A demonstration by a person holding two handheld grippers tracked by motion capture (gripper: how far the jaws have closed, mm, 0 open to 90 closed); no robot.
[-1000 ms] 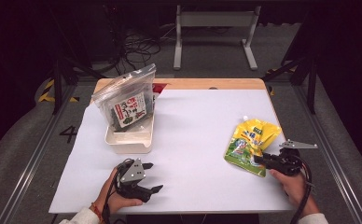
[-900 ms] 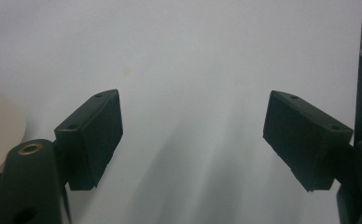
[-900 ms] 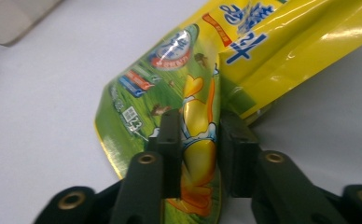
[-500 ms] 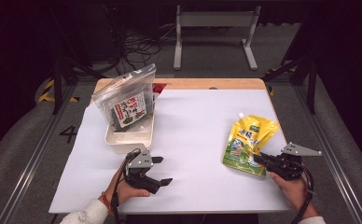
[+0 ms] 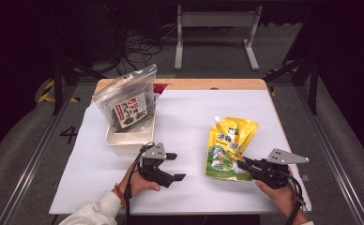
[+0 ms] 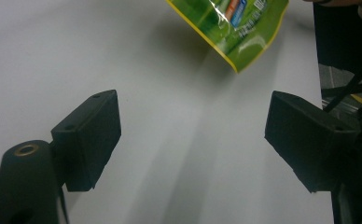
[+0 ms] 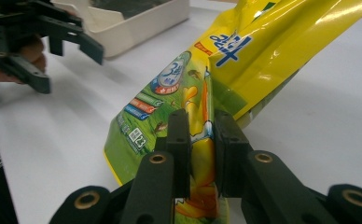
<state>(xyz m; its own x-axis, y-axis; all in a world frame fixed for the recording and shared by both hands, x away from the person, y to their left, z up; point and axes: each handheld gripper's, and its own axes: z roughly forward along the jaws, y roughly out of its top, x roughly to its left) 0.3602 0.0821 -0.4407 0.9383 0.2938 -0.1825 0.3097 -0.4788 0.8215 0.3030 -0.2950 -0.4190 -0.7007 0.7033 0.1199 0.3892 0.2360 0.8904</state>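
Observation:
A yellow and green spouted pouch (image 5: 229, 140) lies on the white table, spout pointing away. My right gripper (image 5: 244, 165) is shut on the pouch's near edge; in the right gripper view the pouch (image 7: 244, 60) is pinched between the jaws of that gripper (image 7: 202, 144). My left gripper (image 5: 175, 166) hovers open to the left of the pouch, jaws pointing toward it. In the left gripper view its jaws stand wide apart (image 6: 195, 135) over bare table, with a corner of the pouch (image 6: 230, 23) ahead.
A white tray (image 5: 124, 139) sits at the back left of the table and holds a zip bag (image 5: 128, 101) of dark snack packets leaning upright. The tray (image 7: 137, 23) and the left gripper (image 7: 44, 42) appear beyond the pouch in the right gripper view.
The left gripper has moved right, toward the pouch. The right gripper has drawn the pouch a little to the left while staying shut on it.

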